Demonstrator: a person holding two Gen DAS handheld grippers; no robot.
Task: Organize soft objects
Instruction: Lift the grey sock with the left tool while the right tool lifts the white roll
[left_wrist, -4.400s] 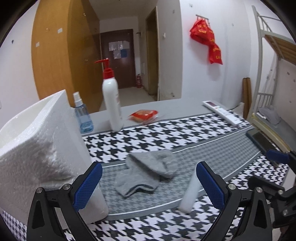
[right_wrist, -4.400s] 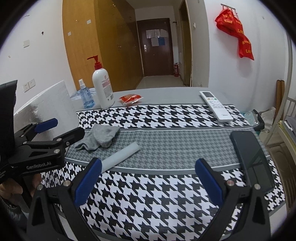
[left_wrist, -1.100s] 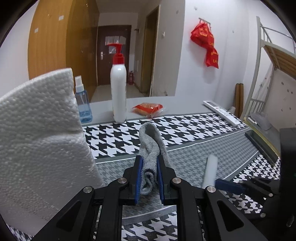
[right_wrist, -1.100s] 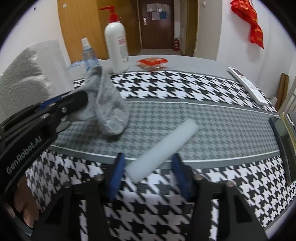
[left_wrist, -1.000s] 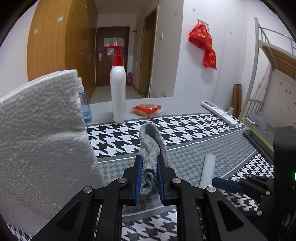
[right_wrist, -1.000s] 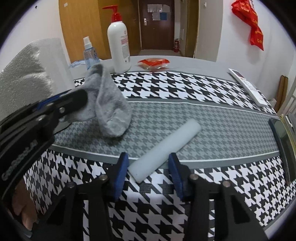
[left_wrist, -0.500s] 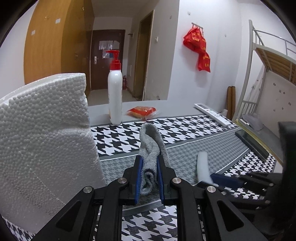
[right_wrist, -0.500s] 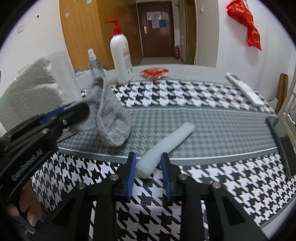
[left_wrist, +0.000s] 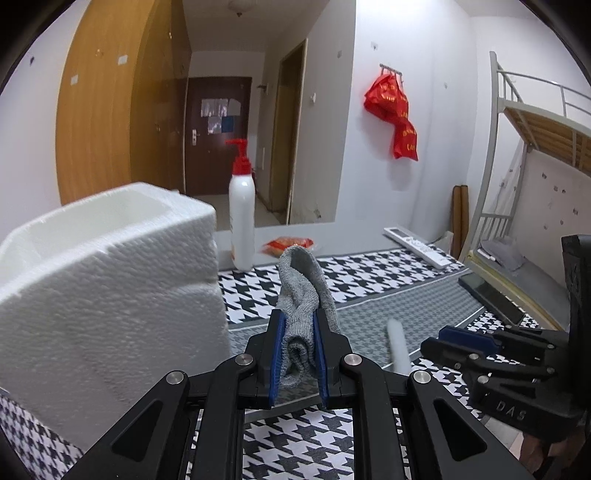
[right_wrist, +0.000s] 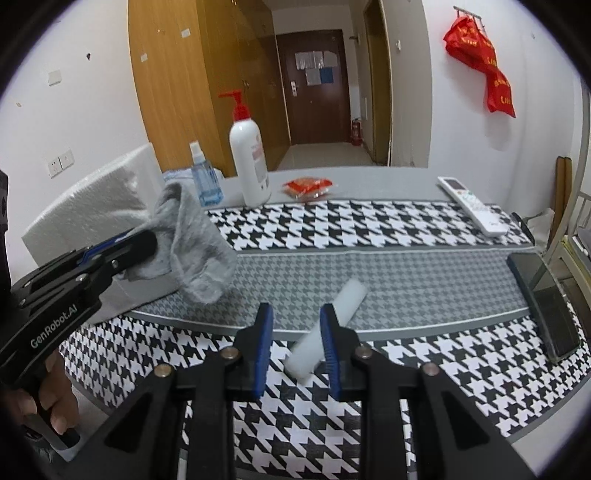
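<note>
Since the first frames, the grey sock has left the grey strip of the table, where it lay crumpled, and now hangs in the left tongs. The blue pads there are pressed in tight on a fold of the knit. The rest of the sock stands up above the pads in the left wrist view and droops in a loose bag in the right one. It is clear of the cloth and just beside the white foam box, whose open top shows on the left.

The right tongs, wide apart at the start, have drawn in around the near end of the white foam roll. The roll sits against the right-hand pad, while a sliver of houndstooth cloth shows at the other pad. The roll is blurred, so we cannot tell whether it is truly pinched. Its far end points away over the grey strip.

At the back of the table stand a pump bottle and a blue spray bottle, with a red packet near them. A remote and a dark phone lie to the right. We can see a hand on the left handle.
</note>
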